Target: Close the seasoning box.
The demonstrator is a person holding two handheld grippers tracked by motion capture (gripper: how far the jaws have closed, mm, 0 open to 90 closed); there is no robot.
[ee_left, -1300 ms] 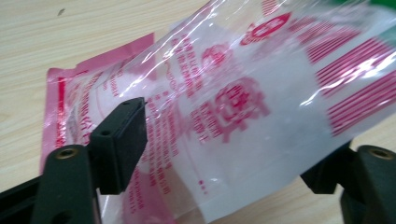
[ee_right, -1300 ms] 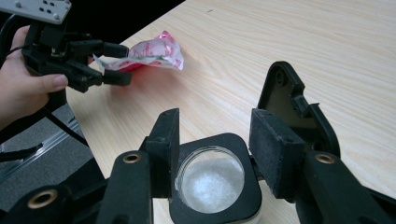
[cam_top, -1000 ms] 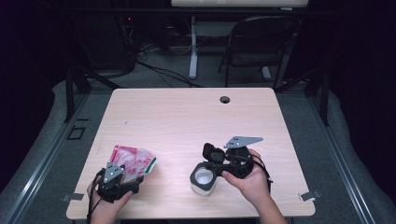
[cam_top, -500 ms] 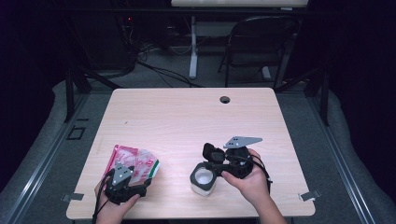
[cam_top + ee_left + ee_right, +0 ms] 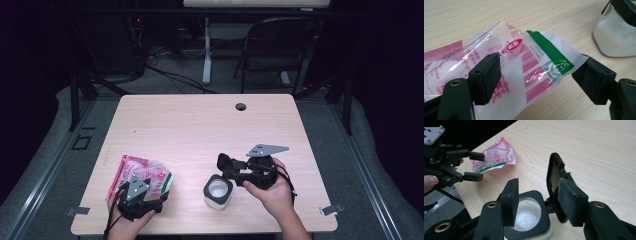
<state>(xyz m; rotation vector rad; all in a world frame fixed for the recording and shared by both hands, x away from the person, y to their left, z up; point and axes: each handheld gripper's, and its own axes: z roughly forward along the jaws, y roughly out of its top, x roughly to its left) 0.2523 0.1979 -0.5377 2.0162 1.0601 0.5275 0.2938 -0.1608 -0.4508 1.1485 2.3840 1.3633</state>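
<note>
A clear plastic bag printed in pink, with a green strip, lies flat near the table's front left. My left gripper sits at its near corner, and the jaws have just been closing a little. In the left gripper view the bag's corner lies between the jaws, but the pads do not press on it. A square jar of white grains stands at front centre, its black flip lid raised. My right gripper hovers open at the jar's hinge side, its pads apart from the lid.
The light wooden table has a small cable hole near its far edge. A dark chair and cables stand on the floor beyond. The jar stands close to the right of the bag.
My left gripper has slid a little to the right along the front edge, onto the bag's near corner. The right gripper and the jar have stayed put.
</note>
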